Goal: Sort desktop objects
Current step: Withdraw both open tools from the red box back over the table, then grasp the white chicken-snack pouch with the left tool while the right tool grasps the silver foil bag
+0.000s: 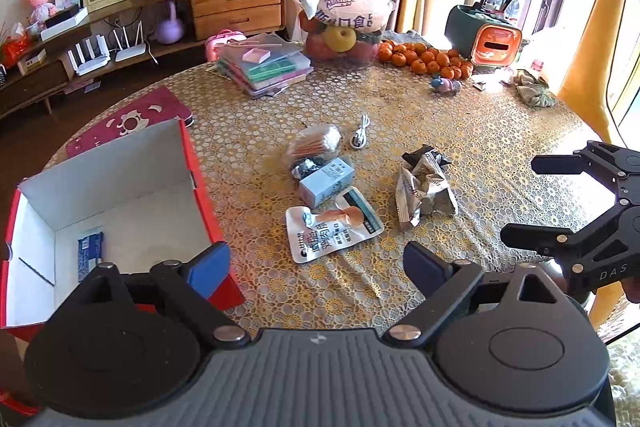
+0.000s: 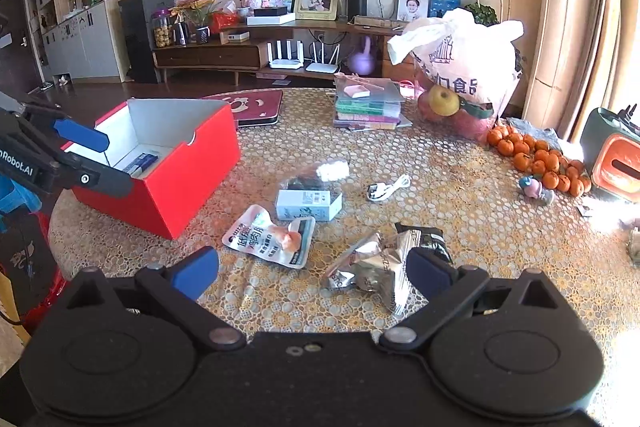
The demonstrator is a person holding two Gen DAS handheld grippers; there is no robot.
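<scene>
1. Two views. Left wrist: left gripper [image 1: 316, 263] spread wide, empty; flat white printed snack pouch [image 1: 334, 229] at centre frame, light, slippery; pinch an edge. Red open cardboard box [image 1: 200, 183] lower left.
2. Right wrist: right gripper [image 2: 312, 273] spread wide, empty, crumpled silver foil wrapper [image 2: 374, 267] between its fingers; flimsy, grab the bunched middle.

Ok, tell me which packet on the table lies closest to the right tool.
The crumpled silver foil packet, just ahead of the right tool; the flat white pouch lies further left.

A red box [image 1: 200, 187] with a white inside stood open at the counter's left edge, a blue packet [image 1: 90, 255] lying flat in it. Near mid-counter lay a white snack pouch [image 1: 332, 231], a pale blue carton [image 1: 326, 181] on its side, a bag of cotton swabs [image 1: 316, 143], a coiled white cable [image 1: 360, 137] and a crumpled silver wrapper [image 1: 424, 191].
</scene>
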